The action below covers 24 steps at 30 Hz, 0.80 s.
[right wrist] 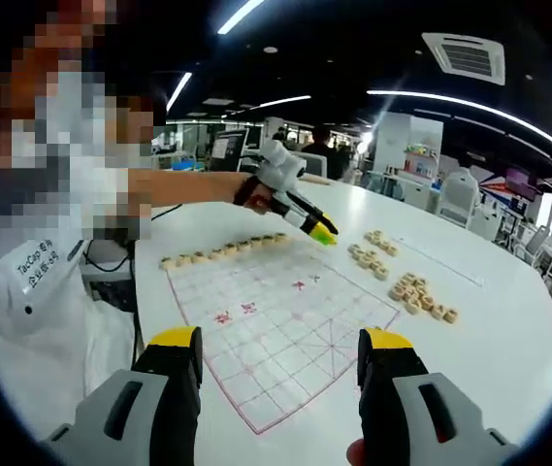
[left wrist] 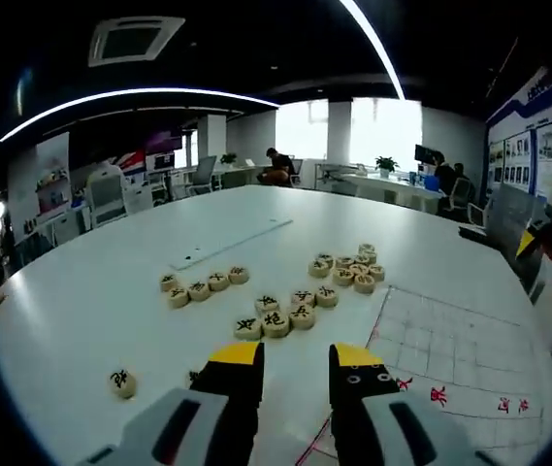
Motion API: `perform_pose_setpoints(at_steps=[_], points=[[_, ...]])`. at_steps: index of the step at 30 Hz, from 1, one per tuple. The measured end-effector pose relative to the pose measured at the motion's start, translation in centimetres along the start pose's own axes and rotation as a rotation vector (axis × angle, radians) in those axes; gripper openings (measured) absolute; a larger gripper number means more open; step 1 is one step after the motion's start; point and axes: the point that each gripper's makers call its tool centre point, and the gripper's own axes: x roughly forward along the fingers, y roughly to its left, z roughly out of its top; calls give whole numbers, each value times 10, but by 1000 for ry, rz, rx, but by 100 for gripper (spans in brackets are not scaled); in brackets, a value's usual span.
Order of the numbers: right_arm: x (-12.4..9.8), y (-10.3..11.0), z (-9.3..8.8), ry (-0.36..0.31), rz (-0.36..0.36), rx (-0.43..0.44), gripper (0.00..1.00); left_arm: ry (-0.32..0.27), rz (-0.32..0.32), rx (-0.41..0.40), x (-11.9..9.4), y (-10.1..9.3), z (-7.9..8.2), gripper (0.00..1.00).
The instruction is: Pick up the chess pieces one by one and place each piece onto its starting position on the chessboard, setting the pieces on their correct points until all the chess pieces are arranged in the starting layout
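Office-lit white table [left wrist: 91, 291] held loose xiangqi discs [left wrist: 276, 316] in clusters left of the chessboard [left wrist: 450, 349]; one back row of pieces [right wrist: 222, 251] stood placed, most remained. Left gripper [left wrist: 295, 364] and right gripper [right wrist: 280, 354] both gaped, holding nothing.

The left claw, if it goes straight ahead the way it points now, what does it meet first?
Probably the nearest cluster of chess pieces on the white table, directly beyond the open left claw. Depth is unclear.
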Motion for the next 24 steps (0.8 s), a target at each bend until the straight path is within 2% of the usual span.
perform_pose_setpoints(at_steps=[7, 13, 21, 24], points=[[-3, -4, -1, -2, -9, 6, 65, 28, 13, 0, 27, 7, -4, 28], [-4, -7, -3, -1, -15, 15, 65, 31, 0, 1, 39, 2, -1, 28], [-2, -9, -5, 2, -17, 24, 65, 28, -18, 24, 54, -4, 16, 28], [-2, -9, -7, 6, -20, 27, 65, 22, -28, 35, 61, -6, 29, 28]])
